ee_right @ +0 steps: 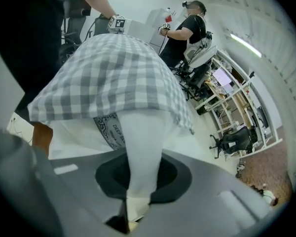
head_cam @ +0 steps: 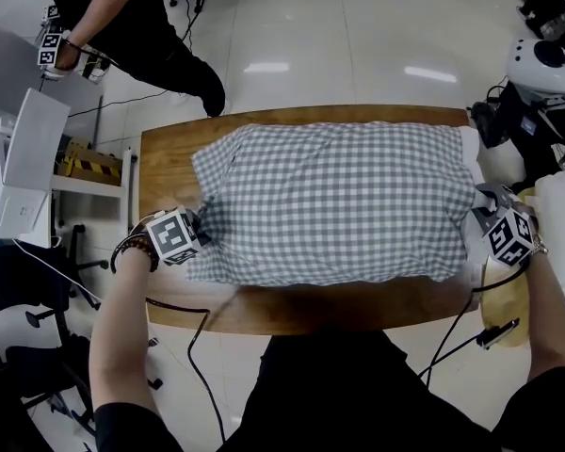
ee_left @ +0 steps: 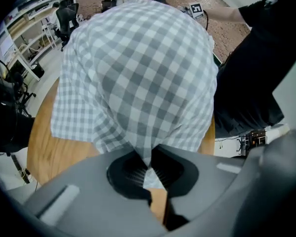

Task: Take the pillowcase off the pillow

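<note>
Both forearms of the person reach forward from the bottom edge of the head view, one to each short end of the pillow. Left forearm: bare, with bracelets (head_cam: 135, 250) at the wrist, and the left gripper (head_cam: 198, 226) tipped downward at the near-left corner of the checked pillowcase (head_cam: 334, 201). Right forearm: likewise extended, with the right gripper (head_cam: 480, 203) angled down at the opposite end, where the white pillow (head_cam: 471, 147) shows beyond the pillowcase's open edge.

Left gripper view: jaws closed together on a pinched fold of grey-and-white check at that corner, the cloth gathering to a point at the jaws. Right gripper view: jaws closed narrowly on a tuck of the pillow's white fabric, beside a printed label (ee_right: 107, 130). The pillowcase hem lies just above the grip, not between the jaws.

Pillow and pillowcase rest lengthwise on the wooden counter (head_cam: 169, 158), covering most of its top. The pillowcase is still on nearly the whole pillow.
</note>
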The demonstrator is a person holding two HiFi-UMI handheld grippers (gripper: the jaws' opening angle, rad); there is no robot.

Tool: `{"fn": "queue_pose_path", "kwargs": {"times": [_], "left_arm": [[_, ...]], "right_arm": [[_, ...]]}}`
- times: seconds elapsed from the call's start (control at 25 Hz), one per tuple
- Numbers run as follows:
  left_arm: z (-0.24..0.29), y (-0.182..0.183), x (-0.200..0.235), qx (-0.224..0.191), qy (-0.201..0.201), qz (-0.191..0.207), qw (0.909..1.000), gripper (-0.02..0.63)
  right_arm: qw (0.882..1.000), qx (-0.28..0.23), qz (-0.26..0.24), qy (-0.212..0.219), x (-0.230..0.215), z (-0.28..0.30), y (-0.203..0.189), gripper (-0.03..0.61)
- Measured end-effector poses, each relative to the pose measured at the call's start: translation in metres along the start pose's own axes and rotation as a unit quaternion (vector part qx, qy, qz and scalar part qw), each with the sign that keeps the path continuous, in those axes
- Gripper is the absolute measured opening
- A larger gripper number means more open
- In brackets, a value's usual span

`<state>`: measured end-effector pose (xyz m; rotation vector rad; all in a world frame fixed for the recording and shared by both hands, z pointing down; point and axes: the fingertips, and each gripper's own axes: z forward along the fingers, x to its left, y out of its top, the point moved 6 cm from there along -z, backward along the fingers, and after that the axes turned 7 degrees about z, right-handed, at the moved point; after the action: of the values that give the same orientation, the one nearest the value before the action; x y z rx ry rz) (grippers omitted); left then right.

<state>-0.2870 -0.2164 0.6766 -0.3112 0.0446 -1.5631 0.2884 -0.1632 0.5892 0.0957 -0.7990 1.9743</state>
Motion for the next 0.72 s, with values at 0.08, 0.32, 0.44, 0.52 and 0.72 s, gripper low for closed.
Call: {"fn": "queue_pose_path", "kwargs": {"times": [0.08, 0.32, 0.44, 0.52, 0.72], "left_arm": [[-0.009, -0.004, -0.004, -0.003, 0.009, -0.009, 0.9999, 0.009], [-0.036, -0.019, -0.022, -0.006, 0.024, -0.033, 0.9992, 0.008], [-0.046, -0.022, -0.030, -0.011, 0.036, -0.043, 0.9984, 0.008], [-0.052, -0.023, -0.035, -0.017, 0.044, -0.050, 0.9976, 0.008], [-0.064, -0.023, -0.044, -0.024, 0.065, -0.057, 0.9959, 0.006]], "right_arm": [[1.000, 0.001, -0.011, -0.014, -0.003, -0.006, 0.002, 0.035], [0.997, 0.002, -0.038, -0.062, -0.011, -0.033, 0.013, 0.023], [0.996, 0.001, -0.043, -0.083, -0.016, -0.044, 0.014, 0.020], [0.995, 0.002, -0.046, -0.092, -0.018, -0.051, 0.014, 0.020], [0.993, 0.009, -0.047, -0.105, -0.022, -0.067, 0.008, 0.018]]}}
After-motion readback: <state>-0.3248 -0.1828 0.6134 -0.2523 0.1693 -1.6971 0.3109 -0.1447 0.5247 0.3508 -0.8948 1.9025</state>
